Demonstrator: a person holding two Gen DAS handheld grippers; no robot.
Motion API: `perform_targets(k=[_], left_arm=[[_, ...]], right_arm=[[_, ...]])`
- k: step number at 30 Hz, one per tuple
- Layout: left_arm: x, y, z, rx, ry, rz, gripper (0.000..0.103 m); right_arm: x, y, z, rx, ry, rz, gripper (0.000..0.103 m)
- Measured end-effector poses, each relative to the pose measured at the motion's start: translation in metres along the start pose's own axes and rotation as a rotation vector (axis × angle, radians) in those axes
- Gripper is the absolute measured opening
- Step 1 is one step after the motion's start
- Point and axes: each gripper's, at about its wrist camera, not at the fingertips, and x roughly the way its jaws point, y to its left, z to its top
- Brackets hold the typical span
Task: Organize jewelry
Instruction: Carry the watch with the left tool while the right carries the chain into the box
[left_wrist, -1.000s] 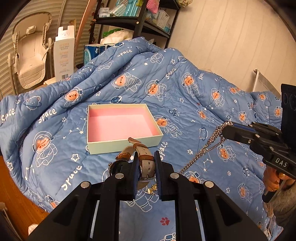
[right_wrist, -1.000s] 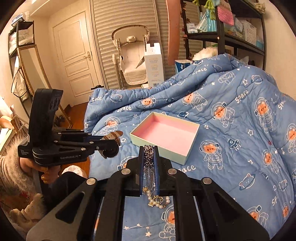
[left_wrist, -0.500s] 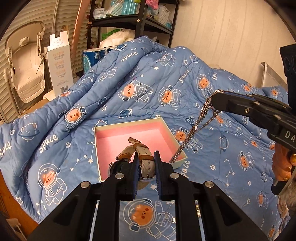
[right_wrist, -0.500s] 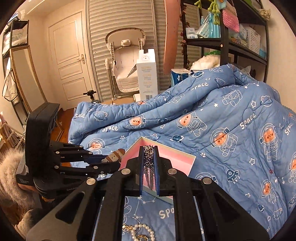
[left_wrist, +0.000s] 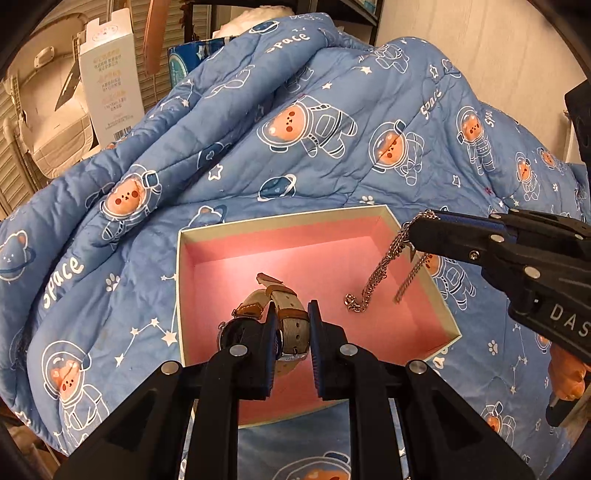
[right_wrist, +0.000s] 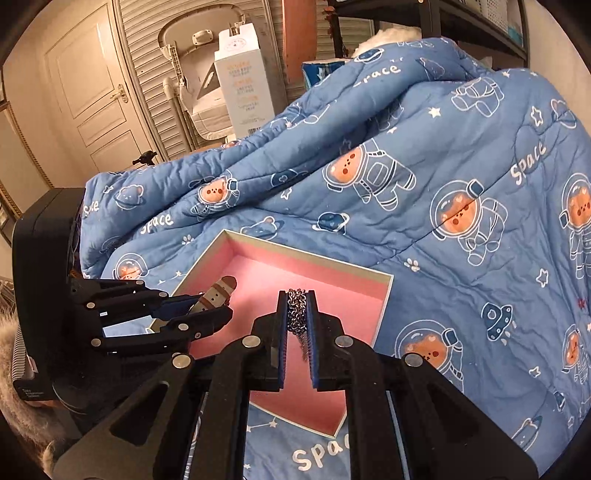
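Note:
An open box with pale walls and a pink inside lies on the blue quilt. My left gripper is shut on a wristwatch with a beige and brown strap, held over the box's near left part. In the right wrist view the left gripper shows at the left with the strap end sticking out. My right gripper is shut on a silver chain. In the left wrist view the right gripper holds the chain hanging down into the box's right side.
The blue quilt with astronaut bears rises in folds behind the box. Beyond it stand a tall white carton, a beige baby chair and a dark shelf unit. A white door is at the far left.
Both grippers have moved forward and down, from short of the box to over it. The watch and the chain now hang above the pink inside.

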Motion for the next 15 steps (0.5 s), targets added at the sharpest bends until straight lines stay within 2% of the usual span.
perform_targets(k=[7, 13, 14, 15], left_arm=[[0.018, -0.001, -0.004, 0.008, 0.024, 0.004, 0.015], [0.021, -0.002, -0.004, 0.028, 0.016, 0.001, 0.016], [0.021, -0.002, -0.003, 0.027, 0.015, 0.005, 0.019], [0.02, -0.001, -0.003, 0.025, 0.012, 0.008, 0.026]], right_arm=[[0.03, 0.001, -0.012, -0.021, 0.074, -0.002, 0.01], [0.047, 0.007, -0.023, -0.112, 0.139, -0.007, 0.01], [0.048, 0.008, -0.025, -0.126, 0.142, -0.008, 0.01], [0.048, 0.009, -0.026, -0.139, 0.143, -0.01, 0.01]])
